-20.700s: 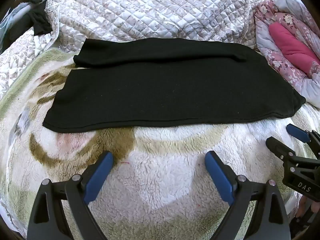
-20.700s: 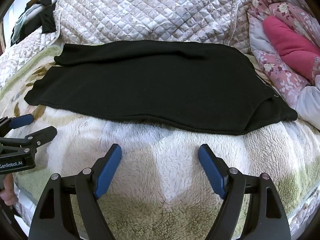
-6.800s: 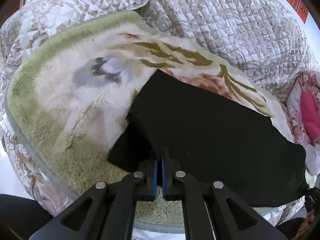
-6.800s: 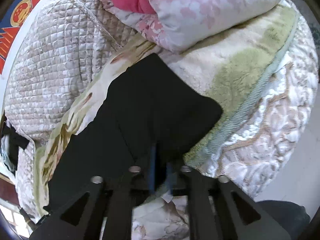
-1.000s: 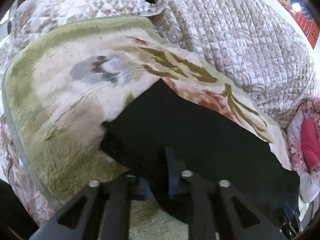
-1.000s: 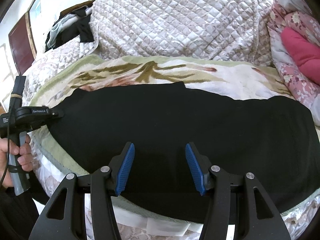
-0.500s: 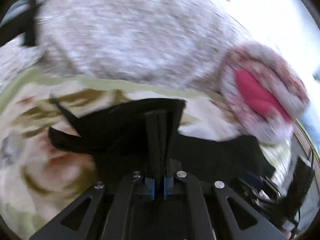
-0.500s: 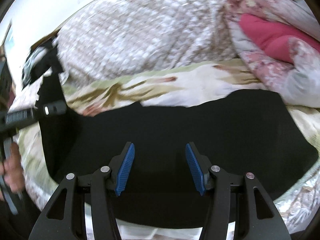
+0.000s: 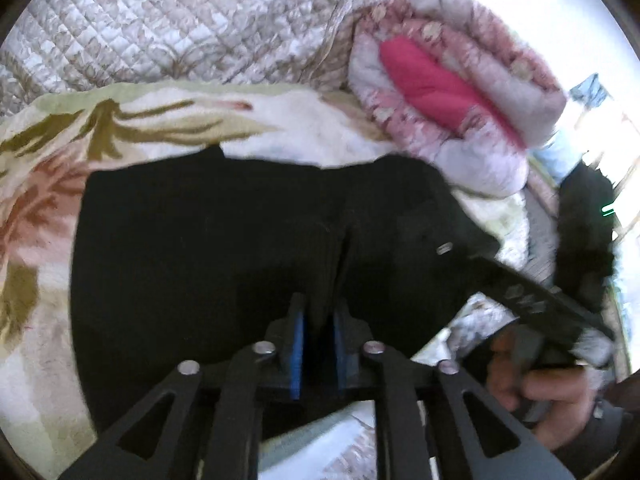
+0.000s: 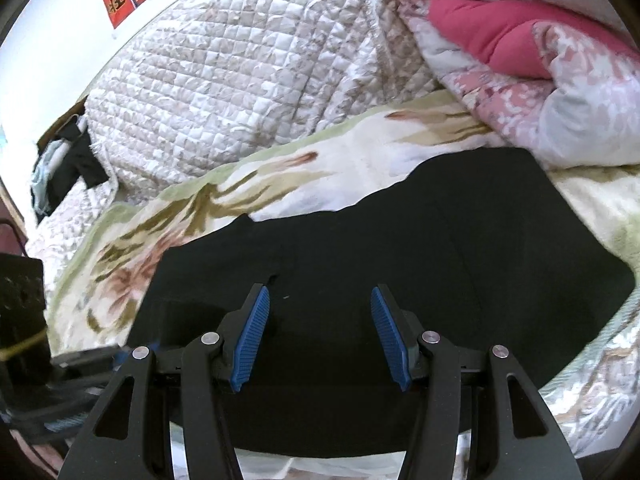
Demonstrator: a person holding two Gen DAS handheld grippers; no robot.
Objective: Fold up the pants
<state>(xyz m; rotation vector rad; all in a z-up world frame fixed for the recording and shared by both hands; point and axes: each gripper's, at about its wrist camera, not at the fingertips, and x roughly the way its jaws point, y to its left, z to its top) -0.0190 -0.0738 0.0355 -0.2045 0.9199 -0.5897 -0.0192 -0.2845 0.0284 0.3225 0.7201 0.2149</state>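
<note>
The black pants (image 9: 200, 260) lie folded on the fleece blanket (image 9: 280, 120), shorter than before. My left gripper (image 9: 319, 344) hovers low over their near edge. Its jaws are opening, and a raised ridge of black cloth still runs between the blue pads (image 9: 298, 348) without being pinched. My right gripper (image 10: 320, 336) stands open above the pants (image 10: 440, 260) with nothing between its fingers. In the left wrist view its black body (image 9: 520, 296) reaches over the right end of the pants, held by a hand (image 9: 540, 392). The left gripper (image 10: 132, 354) shows blurred at lower left in the right wrist view.
A quilted beige cover (image 10: 240, 80) is heaped behind the blanket (image 10: 320, 184). A pink floral duvet (image 10: 540, 60) is bundled at the right, touching the pants' far corner. Dark clothes (image 10: 60, 172) lie at the far left. The bed's edge runs just below the pants.
My left gripper has swung from the pants' left end to the right with the cloth, laying that end over the rest. Its jaws were shut on the fabric and now stand apart. The right gripper stayed open.
</note>
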